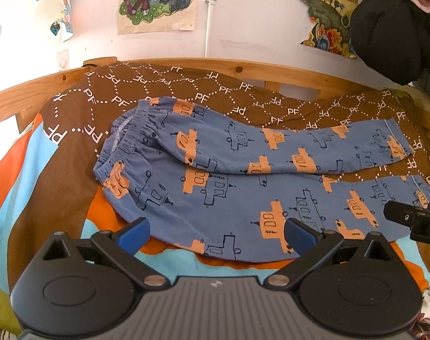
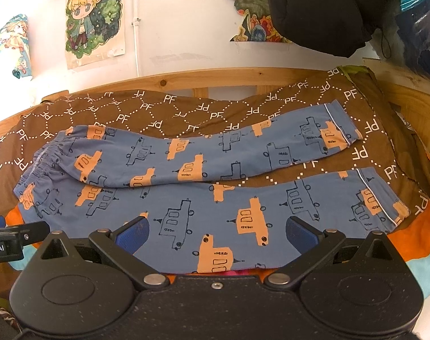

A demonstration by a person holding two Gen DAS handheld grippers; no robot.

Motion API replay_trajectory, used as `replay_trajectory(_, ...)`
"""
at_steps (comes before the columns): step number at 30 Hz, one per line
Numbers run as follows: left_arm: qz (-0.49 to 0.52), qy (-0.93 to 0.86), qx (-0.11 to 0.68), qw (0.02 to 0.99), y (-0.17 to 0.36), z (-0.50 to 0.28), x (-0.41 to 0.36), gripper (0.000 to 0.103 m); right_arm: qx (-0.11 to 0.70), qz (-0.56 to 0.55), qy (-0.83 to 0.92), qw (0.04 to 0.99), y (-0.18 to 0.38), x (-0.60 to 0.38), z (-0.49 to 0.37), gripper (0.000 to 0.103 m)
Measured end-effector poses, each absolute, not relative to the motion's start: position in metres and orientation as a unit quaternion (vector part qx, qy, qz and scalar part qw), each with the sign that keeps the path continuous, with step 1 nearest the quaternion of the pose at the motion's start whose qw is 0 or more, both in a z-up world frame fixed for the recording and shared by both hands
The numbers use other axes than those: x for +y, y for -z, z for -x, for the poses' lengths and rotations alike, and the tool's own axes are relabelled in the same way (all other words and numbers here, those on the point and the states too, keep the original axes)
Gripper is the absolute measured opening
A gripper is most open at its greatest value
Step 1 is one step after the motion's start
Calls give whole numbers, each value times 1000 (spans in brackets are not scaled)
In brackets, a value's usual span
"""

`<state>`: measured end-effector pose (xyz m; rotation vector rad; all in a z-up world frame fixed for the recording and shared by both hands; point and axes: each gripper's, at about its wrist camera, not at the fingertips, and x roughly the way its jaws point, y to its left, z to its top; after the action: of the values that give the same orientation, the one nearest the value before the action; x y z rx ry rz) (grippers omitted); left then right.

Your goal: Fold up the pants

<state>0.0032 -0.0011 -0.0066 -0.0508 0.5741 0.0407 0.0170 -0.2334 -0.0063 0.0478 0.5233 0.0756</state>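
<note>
Blue pants (image 1: 237, 170) with orange and outlined car prints lie flat on the bed, waistband (image 1: 121, 144) at the left, both legs stretched to the right and slightly apart. They fill the right wrist view too (image 2: 203, 187). My left gripper (image 1: 215, 235) is open and empty, hovering over the near edge of the near leg, toward the waist. My right gripper (image 2: 217, 235) is open and empty over the near leg, toward the cuff (image 2: 385, 198). Each gripper shows at the edge of the other's view.
The pants lie on a brown bedspread (image 1: 186, 90) printed with white "PF" letters, over orange and light blue bedding (image 1: 44, 170). A wooden bed rail (image 1: 271, 70) runs behind it against a white wall with posters. A black garment (image 1: 393, 36) hangs at upper right.
</note>
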Motion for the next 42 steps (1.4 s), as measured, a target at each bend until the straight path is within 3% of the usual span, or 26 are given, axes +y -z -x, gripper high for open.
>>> replay_trajectory(27,9,-39,341,939,24,-14,-1,103,298,-24,-39,953,20,-241,-27,102)
replay_trajectory(42,-5,-37,380,924,25,-42,-2,103,373,-8,-97,923,19,-242,-78,102)
